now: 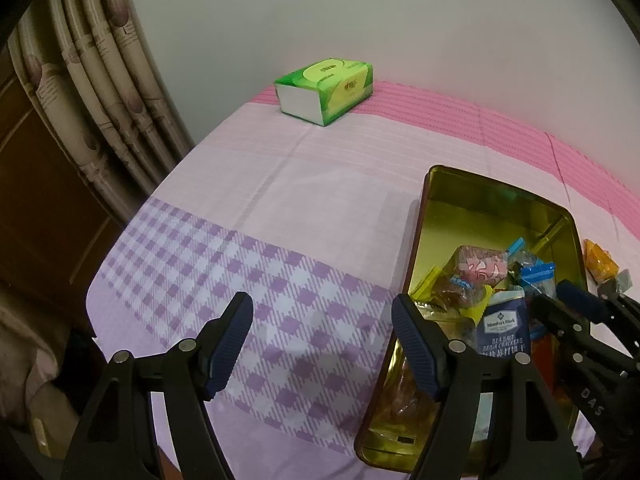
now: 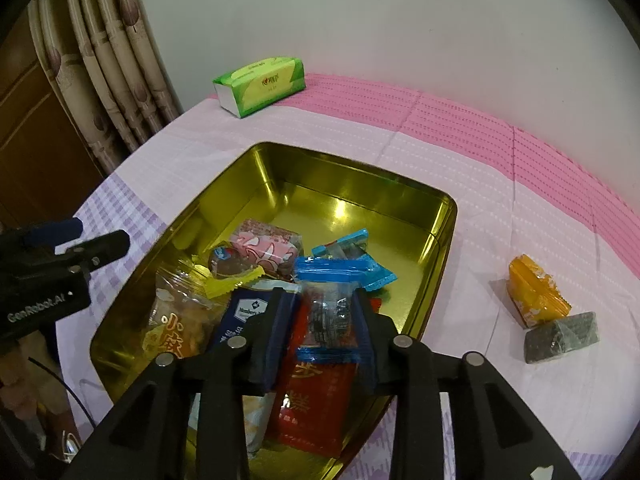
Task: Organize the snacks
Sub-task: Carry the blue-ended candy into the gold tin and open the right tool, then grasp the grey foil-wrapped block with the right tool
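Observation:
A gold tin box (image 2: 256,172) sits on the table and holds several wrapped snacks, among them a pink packet (image 2: 266,246) and a navy cracker pack (image 2: 240,316). My right gripper (image 2: 320,312) is shut on a clear snack packet with blue ends (image 2: 332,312), holding it over the tin's near part. An orange packet (image 2: 532,292) and a grey packet (image 2: 560,338) lie on the cloth right of the tin. My left gripper (image 1: 322,320) is open and empty, above the checked cloth just left of the tin (image 1: 492,188); it shows in the right wrist view (image 2: 100,240).
A green tissue pack (image 1: 326,90) lies at the table's far edge by the wall. A curtain (image 1: 100,92) hangs past the left edge. The table has a pink and purple checked cloth (image 1: 240,200).

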